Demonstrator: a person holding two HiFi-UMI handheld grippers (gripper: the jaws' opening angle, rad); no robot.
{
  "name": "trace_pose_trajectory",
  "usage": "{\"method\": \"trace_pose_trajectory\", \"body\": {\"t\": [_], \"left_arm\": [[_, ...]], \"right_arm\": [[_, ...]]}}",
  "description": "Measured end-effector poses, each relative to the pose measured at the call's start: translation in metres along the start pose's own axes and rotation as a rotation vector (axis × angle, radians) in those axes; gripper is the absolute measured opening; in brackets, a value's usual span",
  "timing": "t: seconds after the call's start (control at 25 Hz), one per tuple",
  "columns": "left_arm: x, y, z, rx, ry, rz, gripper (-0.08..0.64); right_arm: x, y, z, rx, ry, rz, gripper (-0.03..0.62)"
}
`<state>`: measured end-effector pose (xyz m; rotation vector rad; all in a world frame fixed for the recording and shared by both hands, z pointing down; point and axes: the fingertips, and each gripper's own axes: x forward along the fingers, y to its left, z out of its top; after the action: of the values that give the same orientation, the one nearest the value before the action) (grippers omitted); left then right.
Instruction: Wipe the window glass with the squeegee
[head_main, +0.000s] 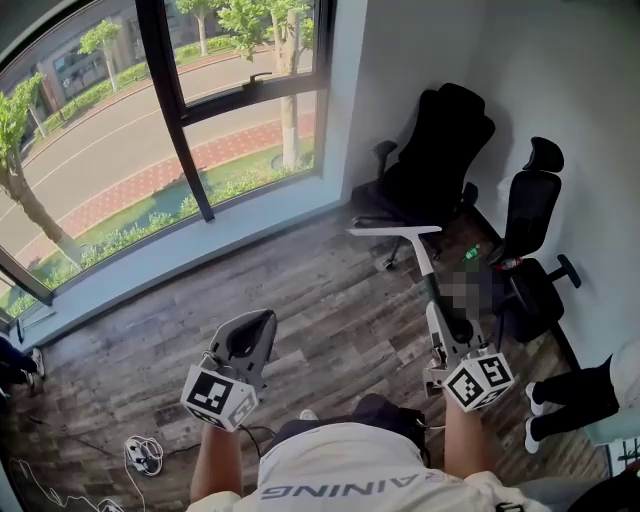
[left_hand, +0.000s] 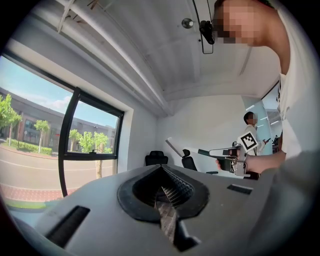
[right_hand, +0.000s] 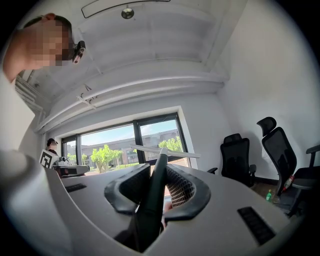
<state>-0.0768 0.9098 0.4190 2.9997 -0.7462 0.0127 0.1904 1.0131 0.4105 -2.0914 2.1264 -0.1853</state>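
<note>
Squeegee (head_main: 424, 262) is clamped by its dark handle between the jaws of my right gripper (head_main: 438, 322), with the blade end pointing forward over the wood floor (head_main: 330, 300). I judge that this grip near the handle's end is chosen for reach and to leave the blade free to lie flat on a pane. Window glass (head_main: 100, 150) stands well apart, ahead and to my left, with no contact made, and my left gripper (head_main: 250, 330) hangs low, jaws closed together on nothing, apparently in reserve and clear of the tool.

shirt (head_main: 350, 465) print, partly cut off, seemingly "AINING"
</note>
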Motion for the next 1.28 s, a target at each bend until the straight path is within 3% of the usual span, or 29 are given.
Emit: {"method": "trace_pose_trajectory", "body": {"t": [0.28,0.56,0.84,1.28], "left_arm": [[0.012,0.028,-0.008,-0.025,-0.001,-0.001,0.014],[0.058,0.072,-0.015,-0.014,0.031,0.030,0.014],[0.143,0.107,-0.001,0.000,0.041,0.058,0.014],[0.294,0.143,0.018,0.008,0.049,0.134,0.014]], "right_arm": [[0.030,-0.001,-0.007,-0.006,0.024,-0.004,0.098],[0.100,-0.028,-0.016,0.010,0.023,0.032,0.098],[0.182,-0.088,-0.004,0.039,0.016,0.069,0.098],[0.296,-0.216,0.019,0.070,0.024,0.118,0.098]]}}
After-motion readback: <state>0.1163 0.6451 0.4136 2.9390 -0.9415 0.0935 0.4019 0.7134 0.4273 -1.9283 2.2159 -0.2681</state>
